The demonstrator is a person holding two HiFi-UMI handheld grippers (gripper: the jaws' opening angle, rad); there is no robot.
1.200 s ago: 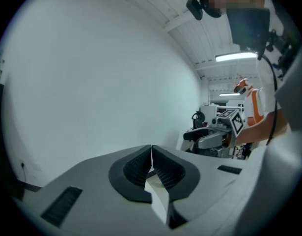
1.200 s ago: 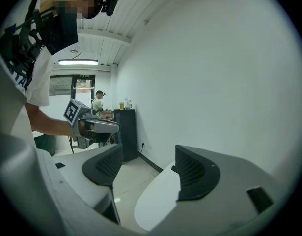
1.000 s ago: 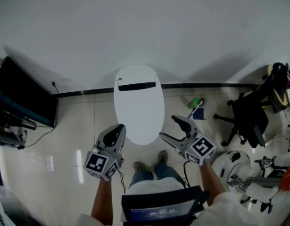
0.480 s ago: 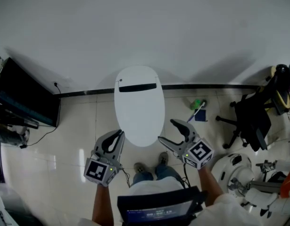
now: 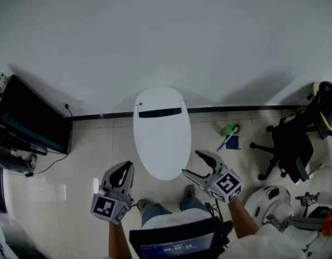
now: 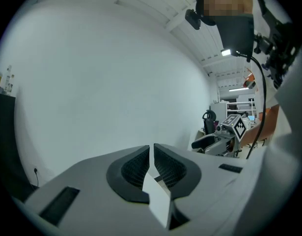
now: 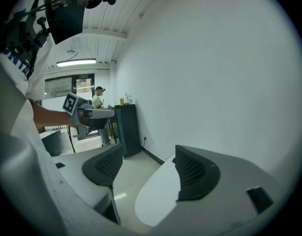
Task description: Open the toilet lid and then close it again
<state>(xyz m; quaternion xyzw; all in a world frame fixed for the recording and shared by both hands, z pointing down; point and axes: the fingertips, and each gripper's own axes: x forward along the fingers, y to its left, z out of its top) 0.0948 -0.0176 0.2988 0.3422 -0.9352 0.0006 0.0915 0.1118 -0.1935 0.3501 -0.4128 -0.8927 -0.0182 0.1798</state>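
Tiled floor under a white wall; toilet lid lies down; left hand-held gripper closed, empty; right hand-held gripper gaping near its front rim; opening seemingly not yet begun; next, catch that rim, lift.

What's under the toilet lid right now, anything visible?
Nothing shows: the white toilet lid lies shut, covering whatever is beneath. Only its top and a dark strip near its back end are visible.
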